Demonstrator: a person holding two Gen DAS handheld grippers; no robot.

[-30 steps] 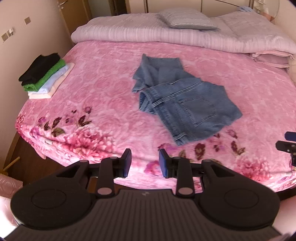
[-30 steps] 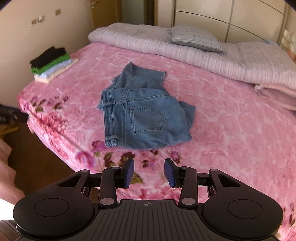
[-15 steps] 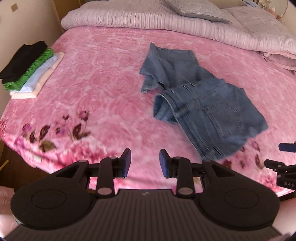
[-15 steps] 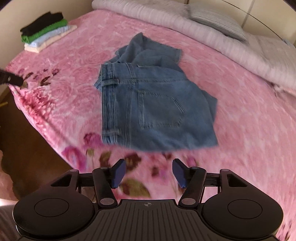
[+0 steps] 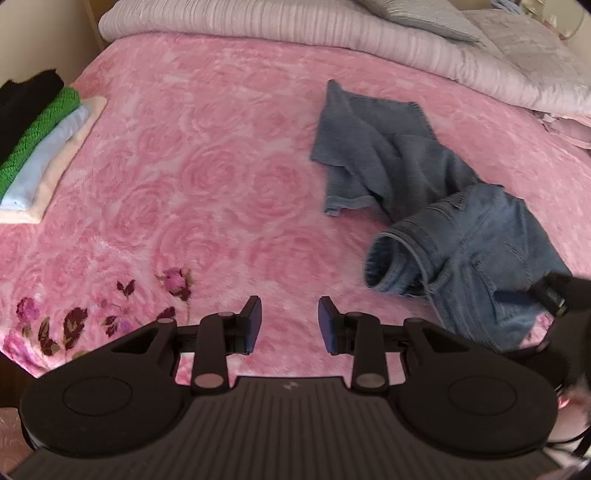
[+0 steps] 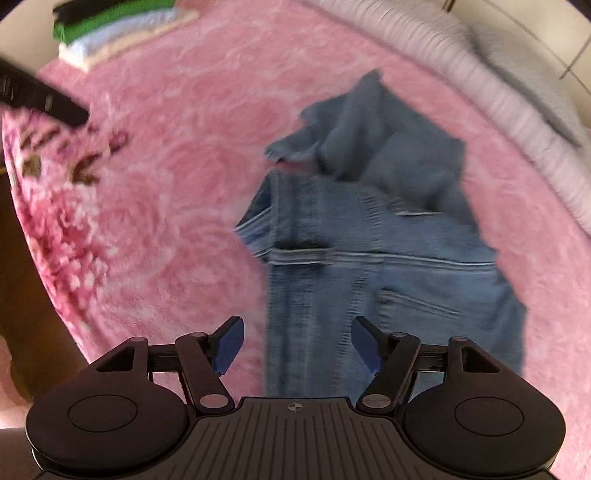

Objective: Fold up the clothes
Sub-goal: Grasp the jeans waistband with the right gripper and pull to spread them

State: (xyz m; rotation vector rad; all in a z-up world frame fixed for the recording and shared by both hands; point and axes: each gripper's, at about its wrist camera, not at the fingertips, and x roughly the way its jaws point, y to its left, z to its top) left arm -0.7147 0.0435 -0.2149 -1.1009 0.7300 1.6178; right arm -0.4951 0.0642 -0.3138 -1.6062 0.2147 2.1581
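The left gripper [image 5: 290, 325] has its fingers apart with nothing between them, above bare pink floral blanket [image 5: 221, 177]. The right gripper [image 6: 297, 345] is spread wider, also empty, low over the waistband end of crumpled blue denim shorts [image 6: 388, 251]. The shorts lie on the blanket near the bed's front edge, blurred in the right view. A stack of folded clothes [image 5: 37, 147] sits at the far left edge. A pale quilt [image 5: 332, 33] lies along the head of the bed.
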